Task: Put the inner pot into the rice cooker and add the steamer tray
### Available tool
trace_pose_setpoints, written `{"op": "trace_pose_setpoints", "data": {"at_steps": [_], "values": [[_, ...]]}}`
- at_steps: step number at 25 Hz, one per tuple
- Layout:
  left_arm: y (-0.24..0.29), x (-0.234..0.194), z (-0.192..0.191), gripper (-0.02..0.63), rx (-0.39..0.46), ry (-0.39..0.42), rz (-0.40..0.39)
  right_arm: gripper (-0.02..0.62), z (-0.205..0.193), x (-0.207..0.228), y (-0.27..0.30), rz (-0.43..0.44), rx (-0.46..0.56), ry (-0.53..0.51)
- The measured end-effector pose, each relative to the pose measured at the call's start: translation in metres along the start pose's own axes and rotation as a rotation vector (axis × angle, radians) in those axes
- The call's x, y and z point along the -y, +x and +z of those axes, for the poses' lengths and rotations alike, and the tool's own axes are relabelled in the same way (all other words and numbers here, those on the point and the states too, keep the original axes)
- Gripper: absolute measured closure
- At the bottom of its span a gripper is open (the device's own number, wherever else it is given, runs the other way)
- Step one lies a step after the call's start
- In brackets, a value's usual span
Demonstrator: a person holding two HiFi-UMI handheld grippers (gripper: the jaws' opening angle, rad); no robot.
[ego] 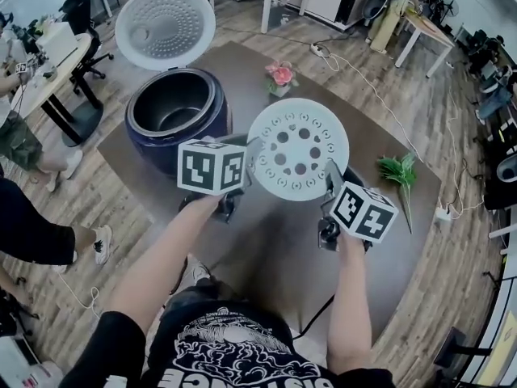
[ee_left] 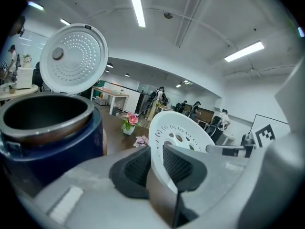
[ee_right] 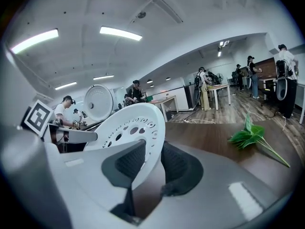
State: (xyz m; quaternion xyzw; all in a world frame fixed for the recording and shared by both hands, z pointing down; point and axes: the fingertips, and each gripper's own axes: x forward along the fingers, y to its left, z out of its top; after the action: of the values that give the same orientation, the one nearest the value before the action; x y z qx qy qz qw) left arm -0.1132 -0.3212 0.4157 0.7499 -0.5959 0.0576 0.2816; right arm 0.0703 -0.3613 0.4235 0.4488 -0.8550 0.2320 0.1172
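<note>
Between left tool (ego: 254, 153), right tool (ego: 329, 175) — steamer tray (ego: 299, 148)

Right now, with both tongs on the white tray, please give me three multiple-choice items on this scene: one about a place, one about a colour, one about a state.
1. Where is the white round perforated steamer tray, relative to the dark blue round rice cooker? A. Inside it. B. Under it. C. Held up beside it.
2. What colour is the small flower beyond the tray? A. Pink. B. Yellow. C. Blue.
3. How is the cooker's white dimpled lid? A. Shut. B. Raised open. C. Taken off.
Answers: 1 C, the left tongs and right tongs clamp its rim right of the cooker; 2 A, its petals look pink; 3 B, it stands up behind the uncovered pot opening.
</note>
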Motion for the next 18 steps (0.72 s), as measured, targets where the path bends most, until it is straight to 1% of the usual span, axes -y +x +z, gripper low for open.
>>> {"op": "trace_pose_setpoints", "data": {"at_steps": [9, 12, 15, 18], "values": [[-0.048, -0.029, 0.041, 0.518, 0.088, -0.004, 0.025, 0.497, 0.033, -0.058, 0.013, 0.074, 0.035, -0.023], [-0.063, -0.038, 0.052, 0.518, 0.115, 0.009, 0.057, 0.497, 0.042, -0.076, 0.017, 0.103, 0.044, -0.041], [-0.077, -0.049, 0.059, 0.518, 0.134, 0.004, 0.088, 0.499, 0.050, -0.093, 0.021, 0.132, 0.049, -0.061], [-0.093, -0.059, 0.068, 0.518, 0.150, 0.003, 0.103, 0.497, 0.055, -0.115, 0.024, 0.170, 0.046, -0.063]]}}
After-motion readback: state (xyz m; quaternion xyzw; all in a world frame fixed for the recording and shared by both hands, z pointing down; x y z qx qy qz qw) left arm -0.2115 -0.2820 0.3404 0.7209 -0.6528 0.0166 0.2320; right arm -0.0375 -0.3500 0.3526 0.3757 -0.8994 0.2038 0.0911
